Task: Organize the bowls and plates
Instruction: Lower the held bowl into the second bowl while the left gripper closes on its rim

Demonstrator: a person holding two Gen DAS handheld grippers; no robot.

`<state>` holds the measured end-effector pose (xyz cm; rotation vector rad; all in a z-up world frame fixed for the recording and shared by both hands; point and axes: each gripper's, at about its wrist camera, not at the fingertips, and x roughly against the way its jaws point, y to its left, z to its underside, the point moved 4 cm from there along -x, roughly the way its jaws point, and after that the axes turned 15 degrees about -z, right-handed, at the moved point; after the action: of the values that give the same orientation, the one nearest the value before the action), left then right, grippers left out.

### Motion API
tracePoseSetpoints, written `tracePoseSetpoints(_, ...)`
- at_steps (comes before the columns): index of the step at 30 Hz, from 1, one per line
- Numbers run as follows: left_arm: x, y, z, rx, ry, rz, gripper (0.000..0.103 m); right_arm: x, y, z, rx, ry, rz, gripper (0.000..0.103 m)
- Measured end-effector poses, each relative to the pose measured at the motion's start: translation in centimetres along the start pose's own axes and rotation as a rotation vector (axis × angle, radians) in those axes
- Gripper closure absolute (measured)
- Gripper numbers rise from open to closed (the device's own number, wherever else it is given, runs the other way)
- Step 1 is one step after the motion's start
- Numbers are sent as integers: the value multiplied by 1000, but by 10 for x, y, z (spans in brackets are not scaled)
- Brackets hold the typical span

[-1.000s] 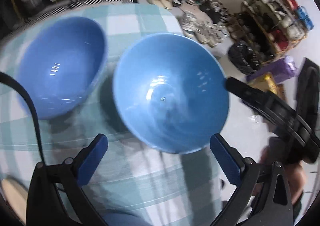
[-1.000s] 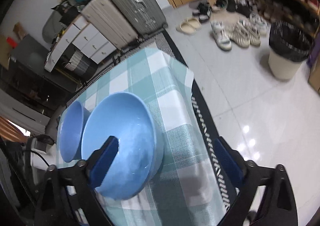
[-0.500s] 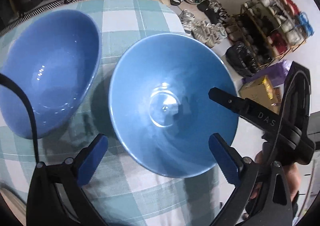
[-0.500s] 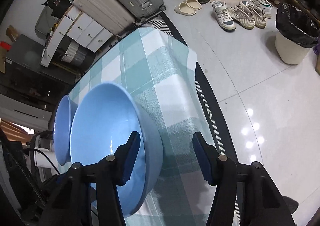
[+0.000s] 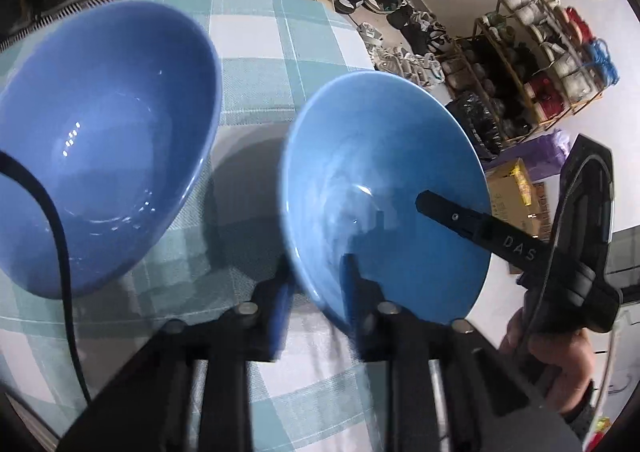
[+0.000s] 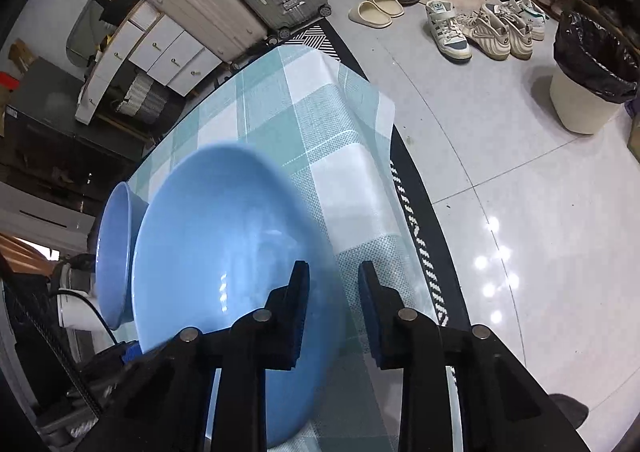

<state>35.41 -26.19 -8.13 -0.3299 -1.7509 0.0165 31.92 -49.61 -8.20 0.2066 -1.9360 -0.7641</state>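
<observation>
Left gripper (image 5: 316, 284): pointed steeply down; jaws closing, one blue-padded finger outside and one inside a bowl's near rim (image 5: 316, 292); whether the pads press on the wall cannot be told through the blur.

Right gripper (image 6: 334, 304): pointed steeply down; jaws closing, left finger inside the same bowl's wall (image 6: 320, 272), right finger outside it; contact likewise unclear. From the left wrist view its black finger reaches in over the bowl's right side.

Right hand (image 5: 560, 364): wrapped around the right gripper's handle, at lower right.
</observation>
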Motion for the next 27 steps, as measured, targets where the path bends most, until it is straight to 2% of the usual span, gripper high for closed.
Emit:
tracePoseSetpoints(5, 2, 5, -1, 3, -25, -28, 86, -5, 3, 2, 40, 16, 33, 94)
tracePoseSetpoints(13, 3, 6, 2, -15, -35, -66, 89, -2, 9, 10, 94, 21, 52, 95)
tracePoseSetpoints(22, 18, 2, 10, -21, -52, -61, 90, 20, 21, 21, 102, -10, 48, 95)
tracePoseSetpoints(27, 39, 5, 21, -14, -75, -50, 90, 40, 38, 31, 122, -24, 48, 95)
